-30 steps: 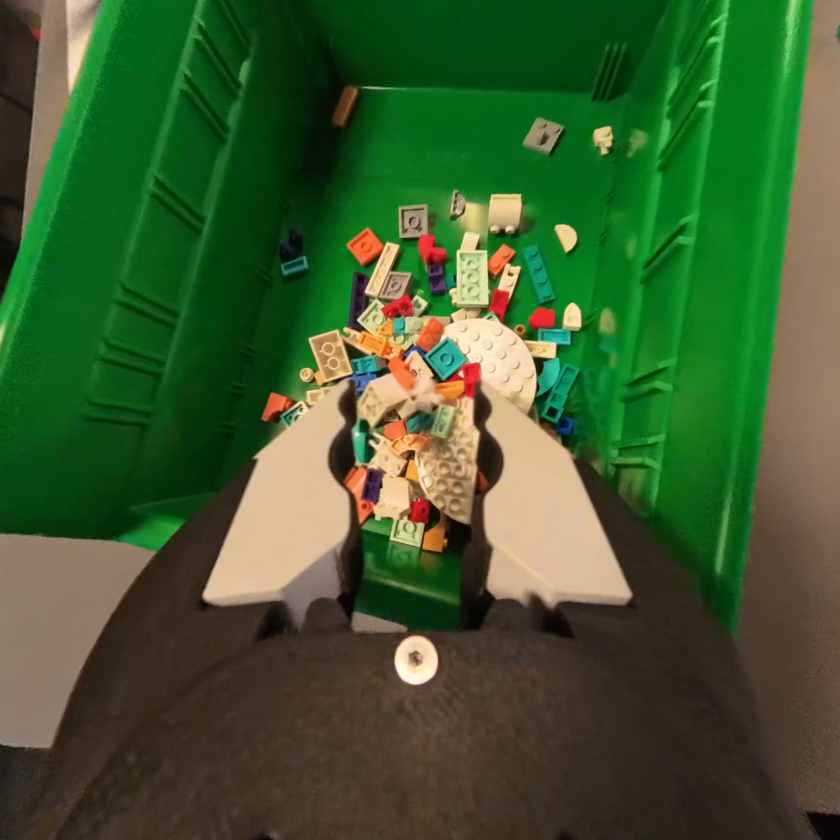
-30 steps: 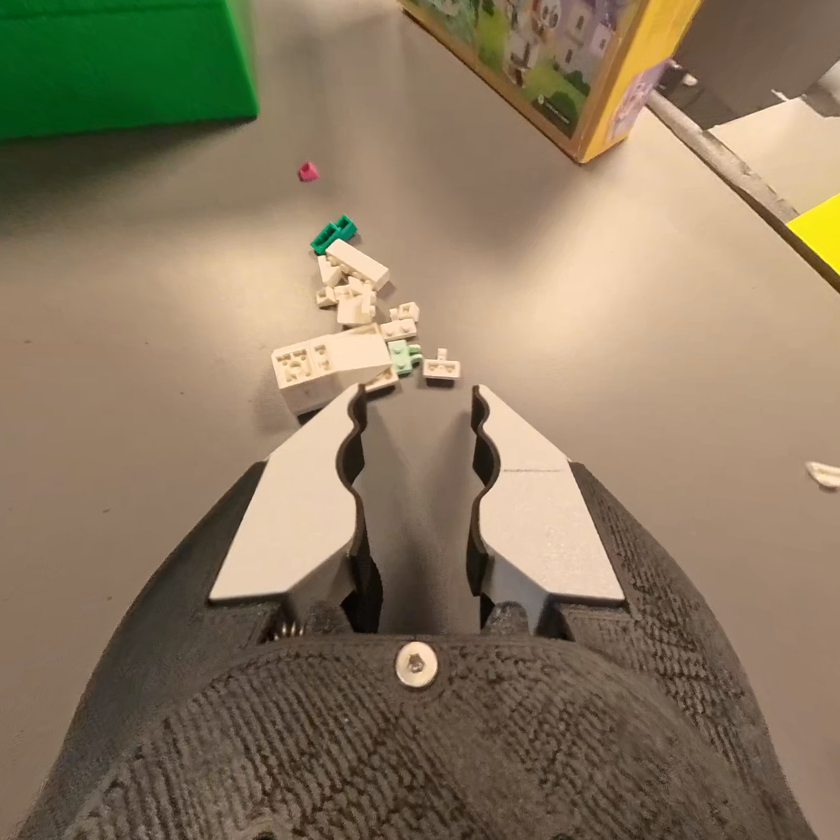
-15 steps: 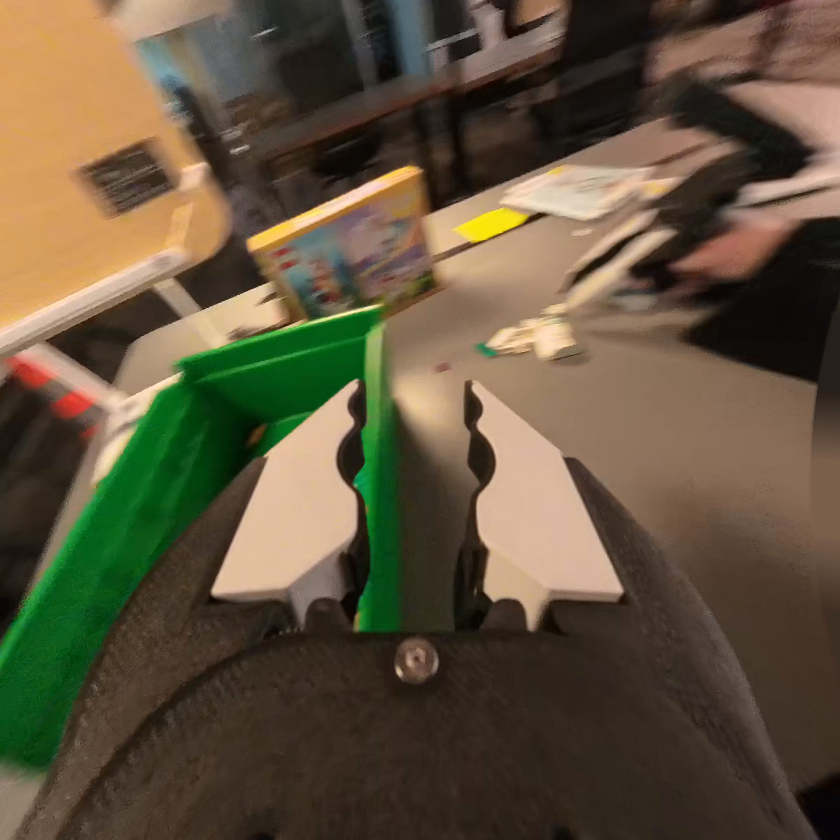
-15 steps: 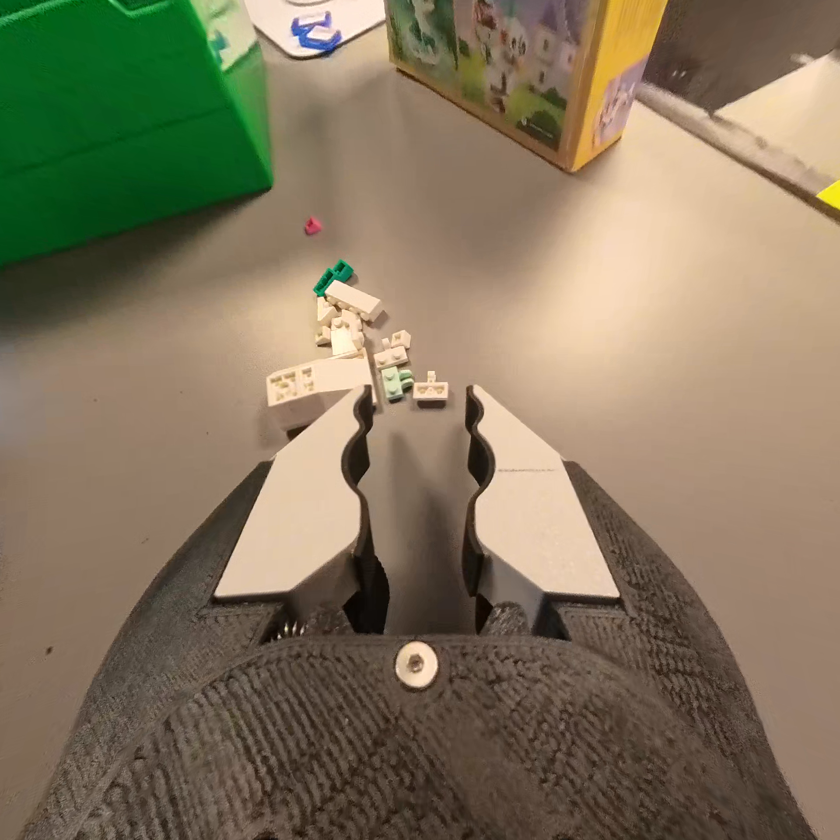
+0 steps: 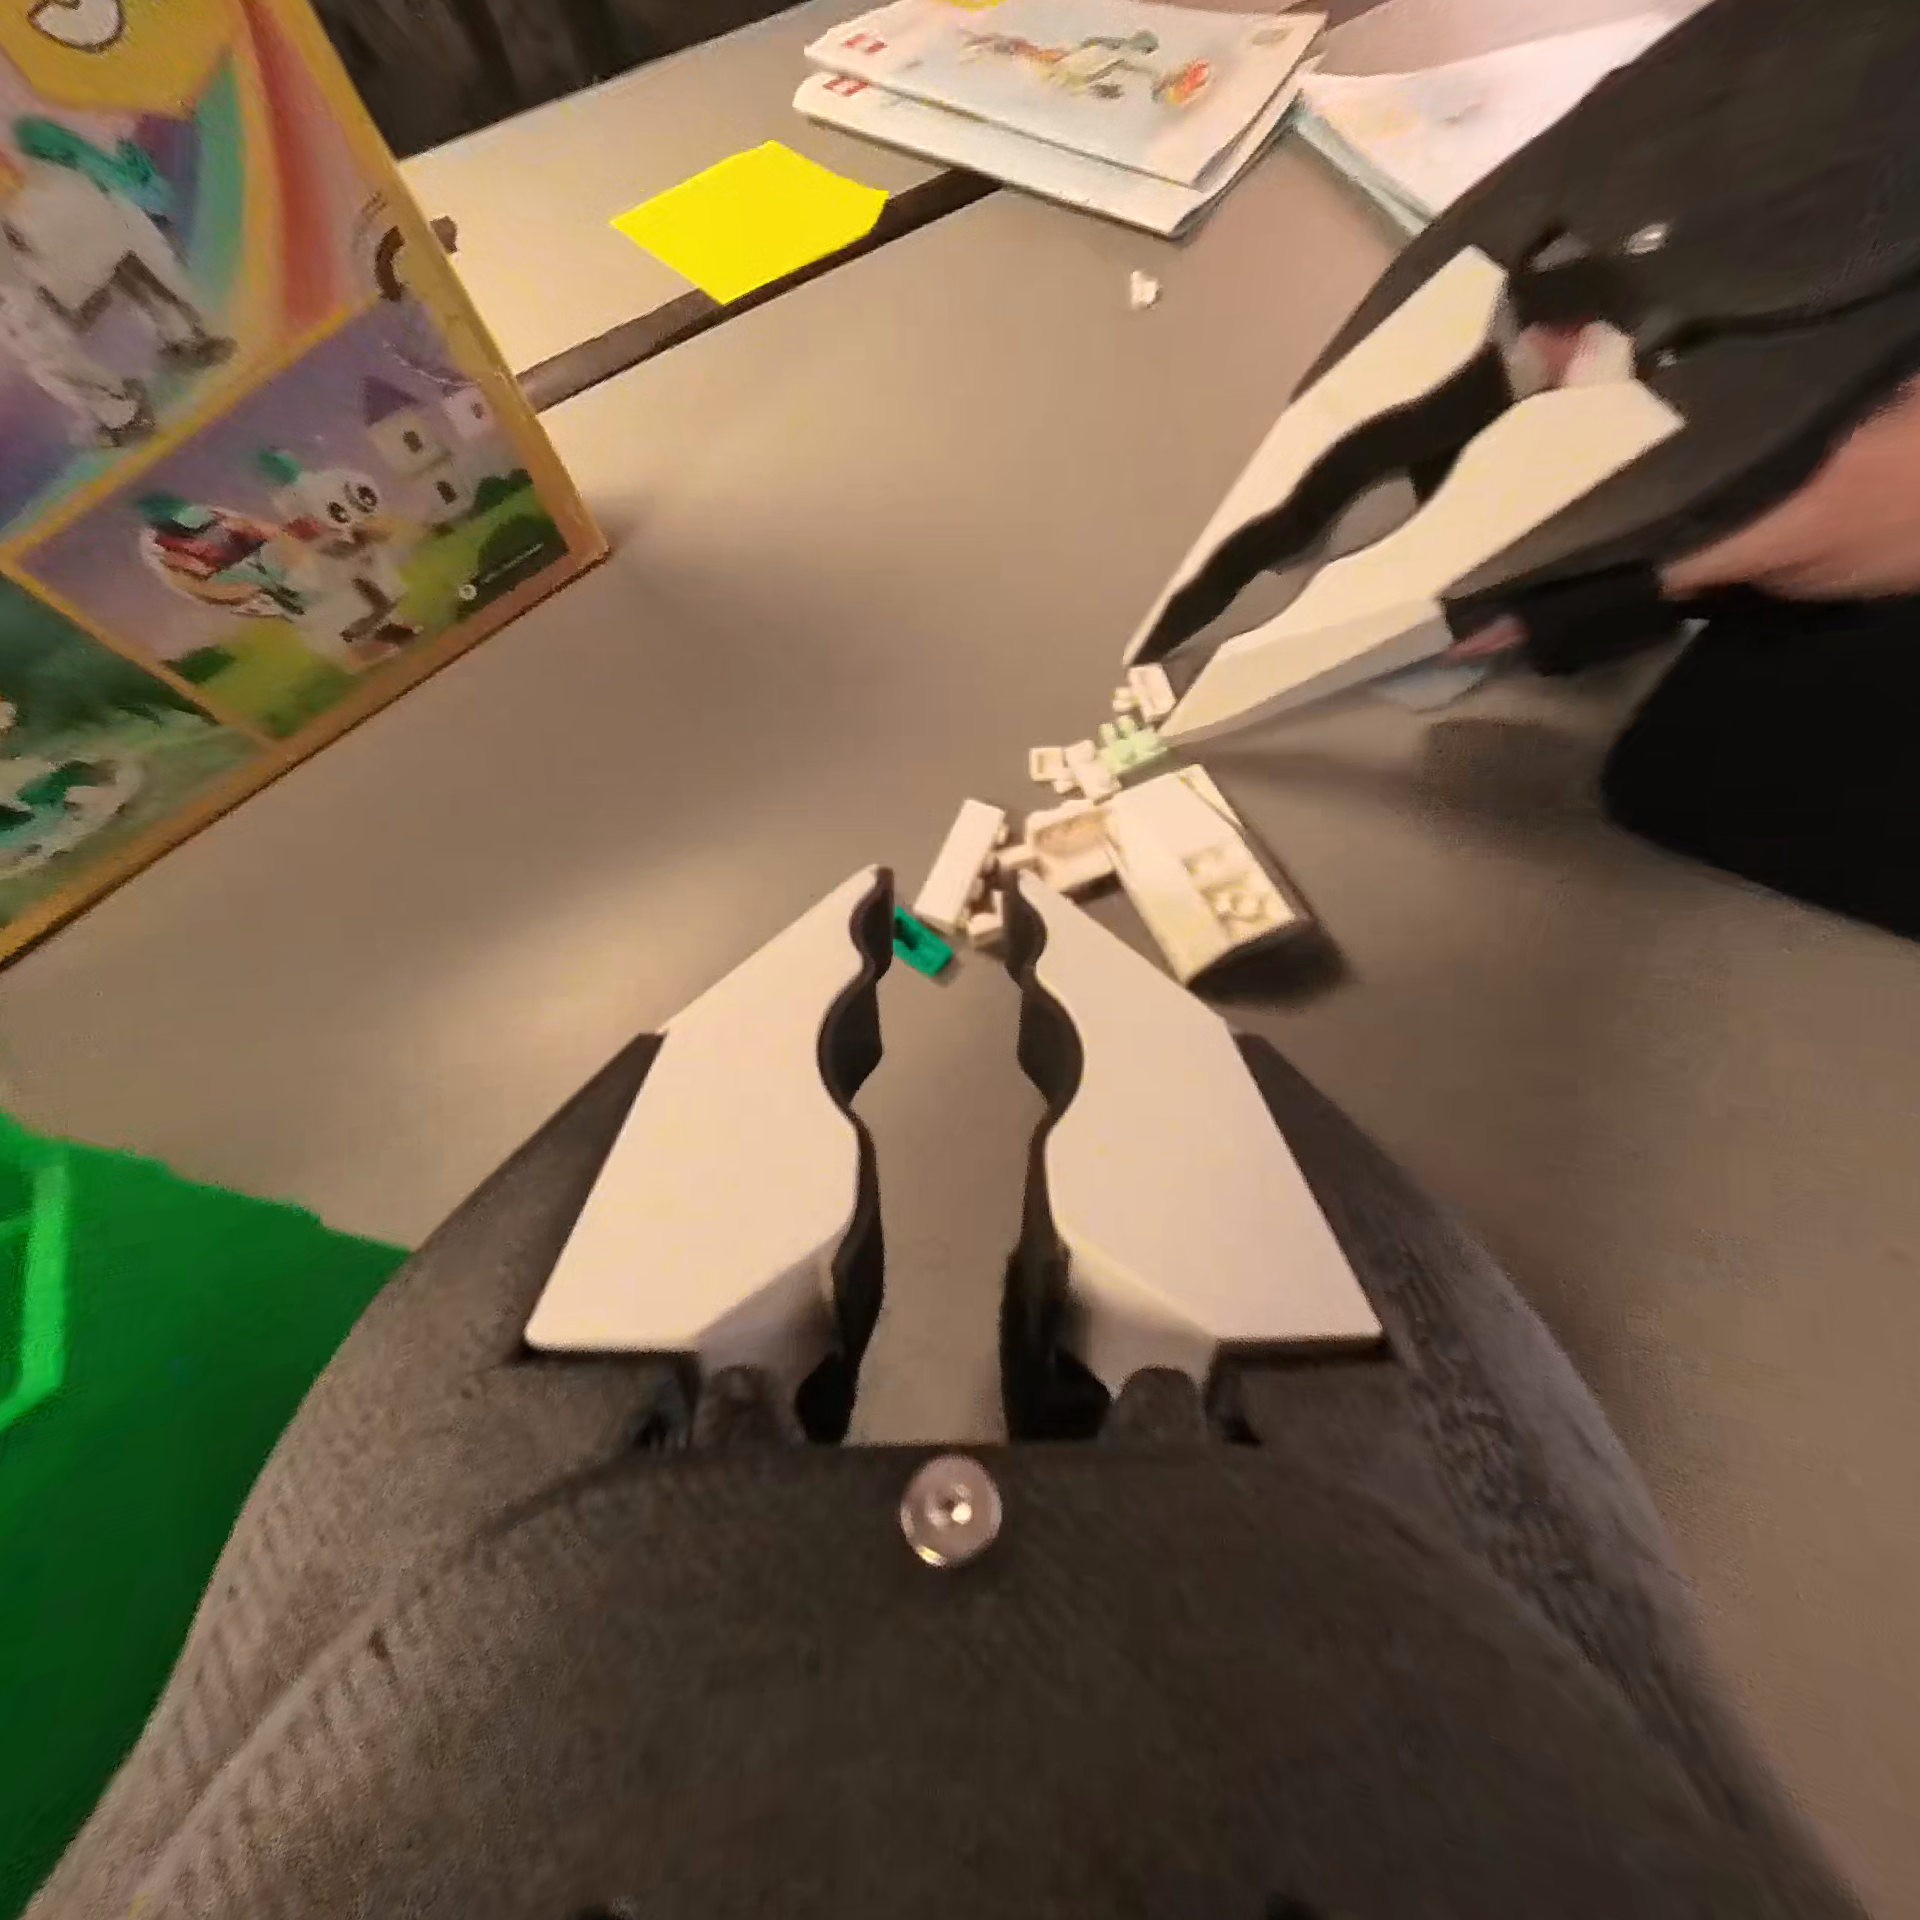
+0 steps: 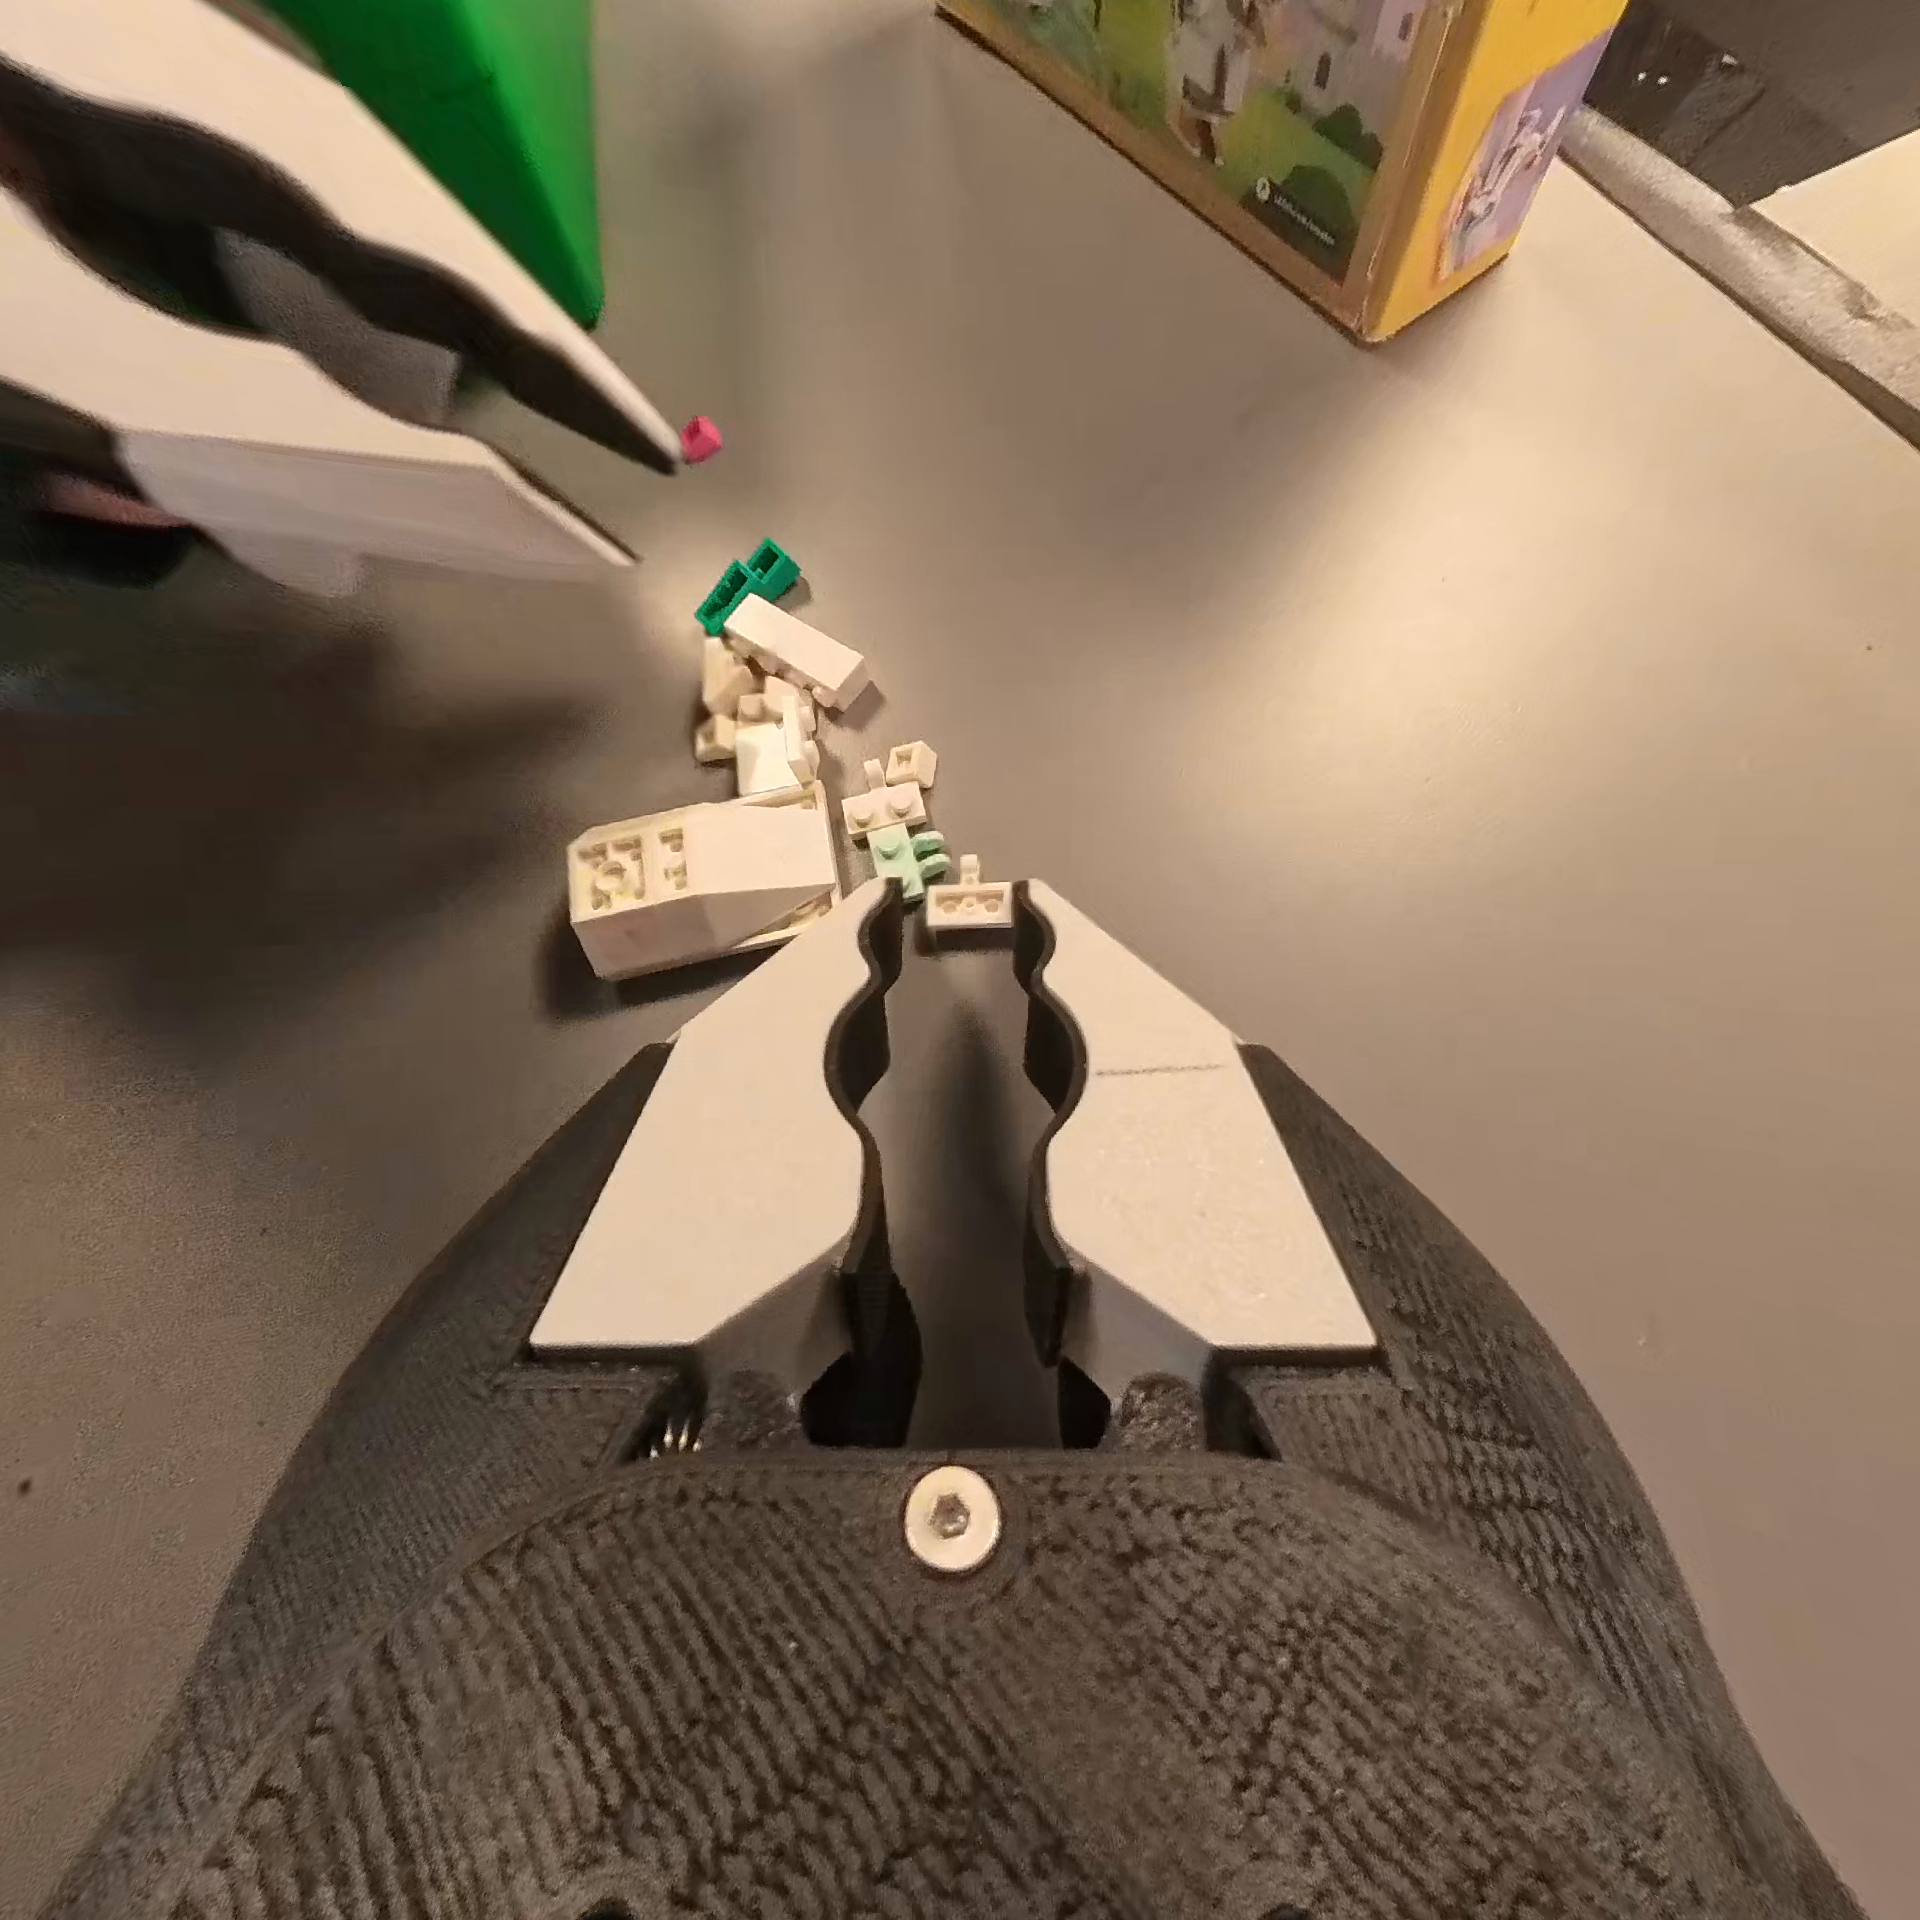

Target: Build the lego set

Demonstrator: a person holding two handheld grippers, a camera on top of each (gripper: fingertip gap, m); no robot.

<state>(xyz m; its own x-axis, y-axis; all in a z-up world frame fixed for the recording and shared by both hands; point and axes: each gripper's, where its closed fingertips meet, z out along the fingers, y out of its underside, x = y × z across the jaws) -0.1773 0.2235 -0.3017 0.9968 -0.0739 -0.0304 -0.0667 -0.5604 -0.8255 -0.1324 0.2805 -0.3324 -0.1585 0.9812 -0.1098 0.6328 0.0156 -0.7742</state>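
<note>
A small heap of white bricks (image 6: 790, 717) lies on the grey table (image 6: 1351, 831), with a large white sloped piece (image 6: 707, 883), a mint piece (image 6: 906, 857), two green bricks (image 6: 750, 587) and a pink stud (image 6: 701, 436). My right gripper (image 6: 961, 904) is open, low at the heap's near end, with a small white piece (image 6: 968, 906) between its tips. My left gripper (image 5: 948, 904) is open at the heap's other end, with a green brick (image 5: 923, 948) between its tips and a long white brick (image 5: 966, 857) just past them. Each gripper shows in the other's view, the left one (image 6: 644, 509) and the right one (image 5: 1153, 691).
A picture-covered cardboard box (image 5: 260, 416) stands at the left, and shows too in the right wrist view (image 6: 1299, 135). A green bin (image 5: 104, 1351) is by my left gripper. Yellow paper (image 5: 748, 218) and booklets (image 5: 1060, 83) lie at the back. A hand (image 5: 1818, 530) holds the right gripper. The left gripper's tips are roughly 9 cm from the right gripper's.
My left gripper came out of the green bin of bricks and swung over to the heap on the table. My right gripper moved forward, so the small white piece is now between its tips.
</note>
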